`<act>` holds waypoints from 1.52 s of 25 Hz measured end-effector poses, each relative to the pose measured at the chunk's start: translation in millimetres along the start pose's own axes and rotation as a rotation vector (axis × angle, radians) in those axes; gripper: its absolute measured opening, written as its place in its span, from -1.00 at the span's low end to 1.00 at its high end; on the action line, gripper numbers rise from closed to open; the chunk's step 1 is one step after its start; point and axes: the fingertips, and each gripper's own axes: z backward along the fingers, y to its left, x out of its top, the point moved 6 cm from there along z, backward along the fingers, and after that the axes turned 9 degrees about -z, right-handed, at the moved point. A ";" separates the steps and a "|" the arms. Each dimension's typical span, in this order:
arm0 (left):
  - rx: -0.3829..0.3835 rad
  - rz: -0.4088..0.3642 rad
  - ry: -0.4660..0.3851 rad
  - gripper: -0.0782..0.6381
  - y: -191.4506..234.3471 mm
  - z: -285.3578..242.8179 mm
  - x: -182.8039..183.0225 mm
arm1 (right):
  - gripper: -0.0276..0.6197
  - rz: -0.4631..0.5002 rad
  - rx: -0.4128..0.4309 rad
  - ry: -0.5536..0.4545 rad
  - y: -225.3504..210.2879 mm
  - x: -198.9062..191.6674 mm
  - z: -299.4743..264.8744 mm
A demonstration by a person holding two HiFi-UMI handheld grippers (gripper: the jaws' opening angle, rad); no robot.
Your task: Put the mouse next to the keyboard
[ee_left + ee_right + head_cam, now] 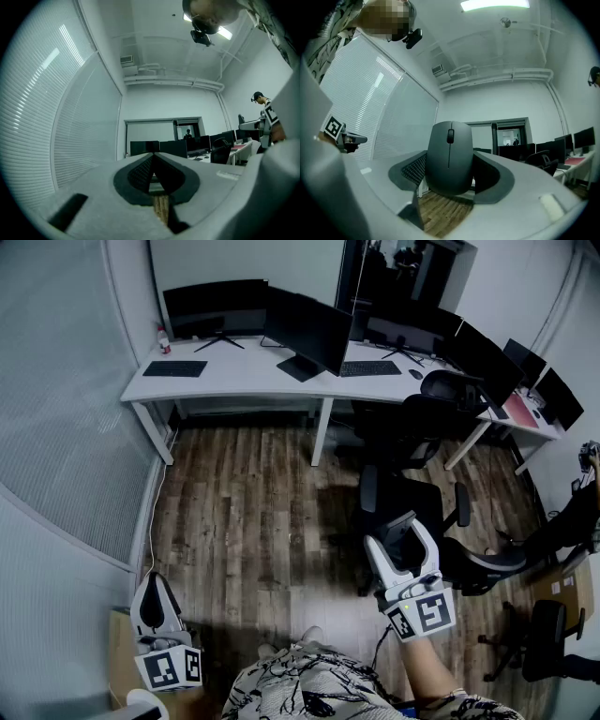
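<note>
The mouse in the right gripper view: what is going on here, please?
A person holds a gripper in each hand and stands on the wooden floor, some way back from the white desk. The right gripper is closed on a grey mouse and holds it in the air. The left gripper has its jaws together, with nothing between them. One keyboard lies at the desk's left, a second keyboard further right; the mouse is not yet beside either.
</note>
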 end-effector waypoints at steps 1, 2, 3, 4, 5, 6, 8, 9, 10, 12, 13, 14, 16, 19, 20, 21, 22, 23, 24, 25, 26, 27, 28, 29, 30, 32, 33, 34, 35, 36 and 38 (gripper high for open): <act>0.000 -0.001 -0.001 -0.80 0.8 0.1 -0.2 | 0.01 0.000 0.001 0.001 1.4 -0.4 -0.4; -0.001 -0.001 -0.002 -0.80 1.8 0.3 -0.4 | 0.01 0.000 0.002 0.002 2.9 -0.7 -0.6; -0.002 -0.001 -0.002 -0.80 3.0 0.6 -0.5 | 0.01 0.000 0.002 0.003 4.7 -0.9 -0.8; -0.004 0.000 -0.002 -0.80 4.7 1.2 -0.5 | 0.01 0.000 0.002 0.004 7.0 -0.9 -0.8; -0.006 0.001 -0.003 -0.80 6.8 2.0 -0.7 | 0.01 0.000 0.002 0.006 10.0 -0.9 -0.6; -0.009 0.003 -0.003 -0.80 9.2 3.1 -1.1 | 0.01 0.002 0.001 0.008 13.5 -1.2 -0.2; -0.015 0.004 -0.003 -0.80 14.5 5.4 -2.6 | 0.01 0.005 -0.002 0.011 20.7 -2.3 0.5; -0.019 0.005 -0.003 -0.80 17.4 6.4 -3.5 | 0.01 0.003 -0.006 0.009 24.3 -2.7 0.8; -0.023 0.006 -0.003 -0.80 20.6 7.4 -4.6 | 0.01 -0.004 -0.010 0.005 28.0 -3.1 1.2; -0.032 0.008 -0.006 -0.80 27.3 10.8 -7.5 | 0.01 -0.020 -0.019 -0.004 36.0 -5.5 3.7; -0.035 0.008 -0.006 -0.80 30.5 13.2 -9.5 | 0.01 -0.025 -0.023 -0.004 40.4 -7.8 5.4; -0.039 0.008 -0.004 -0.80 33.6 15.4 -11.9 | 0.01 -0.029 -0.025 -0.002 45.0 -10.6 6.9; -0.047 0.011 0.007 -0.80 39.0 17.1 -17.1 | 0.01 -0.040 -0.028 0.002 53.4 -15.6 8.0; -0.059 0.015 0.018 -0.80 43.5 11.4 -23.5 | 0.01 -0.055 -0.025 0.005 60.0 -19.3 2.8; -0.061 0.017 0.022 -0.80 44.3 9.0 -25.1 | 0.01 -0.057 -0.025 0.006 60.1 -19.9 0.2; -0.061 0.019 0.025 -0.80 44.8 5.6 -26.4 | 0.01 -0.060 -0.025 0.005 59.0 -20.1 -3.1; -0.061 0.021 0.025 -0.80 45.3 0.9 -27.4 | 0.01 -0.065 -0.026 0.001 56.8 -20.4 -7.3; -0.060 0.021 0.024 -0.80 45.8 -4.4 -28.1 | 0.01 -0.070 -0.026 -0.005 54.3 -20.9 -11.9; -0.058 0.020 0.021 -0.80 46.8 -9.9 -28.6 | 0.01 -0.075 -0.027 -0.011 52.0 -21.8 -17.1; -0.055 0.018 0.019 -0.80 48.4 -15.7 -28.9 | 0.01 -0.079 -0.026 -0.016 50.2 -22.7 -23.1; -0.051 0.017 0.016 -0.80 50.3 -22.3 -29.0 | 0.01 -0.080 -0.024 -0.022 48.5 -23.4 -30.3; -0.047 0.018 0.013 -0.80 51.9 -30.1 -28.9 | 0.01 -0.081 -0.021 -0.029 46.1 -23.7 -38.8; -0.044 0.019 0.009 -0.80 52.7 -38.6 -28.3 | 0.01 -0.081 -0.016 -0.034 42.9 -23.9 -47.9; -0.042 0.021 0.005 -0.80 52.5 -47.0 -27.3 | 0.01 -0.080 -0.011 -0.037 39.0 -23.8 -56.8; -0.040 0.020 0.000 -0.80 52.2 -55.5 -25.8 | 0.01 -0.079 -0.007 -0.039 34.8 -23.5 -65.4; -0.036 0.014 -0.010 -0.80 54.3 -75.6 -22.5 | 0.01 -0.076 -0.004 -0.050 25.7 -22.5 -84.6; -0.032 0.013 -0.015 -0.80 56.1 -86.3 -20.9 | 0.01 -0.077 -0.003 -0.056 20.9 -21.8 -94.7; -0.027 0.014 -0.018 -0.80 57.3 -96.1 -19.5 | 0.01 -0.078 -0.002 -0.060 15.7 -21.2 -104.0; -0.021 0.016 -0.021 -0.80 57.6 -105.0 -18.1 | 0.01 -0.080 0.000 -0.063 10.1 -20.7 -112.4; -0.014 0.016 -0.024 -0.80 57.0 -113.2 -16.5 | 0.01 -0.081 0.002 -0.064 4.3 -20.5 -120.4; -0.003 0.007 -0.032 -0.80 54.3 -128.9 -12.5 | 0.01 -0.086 0.008 -0.064 -7.7 -21.3 -135.9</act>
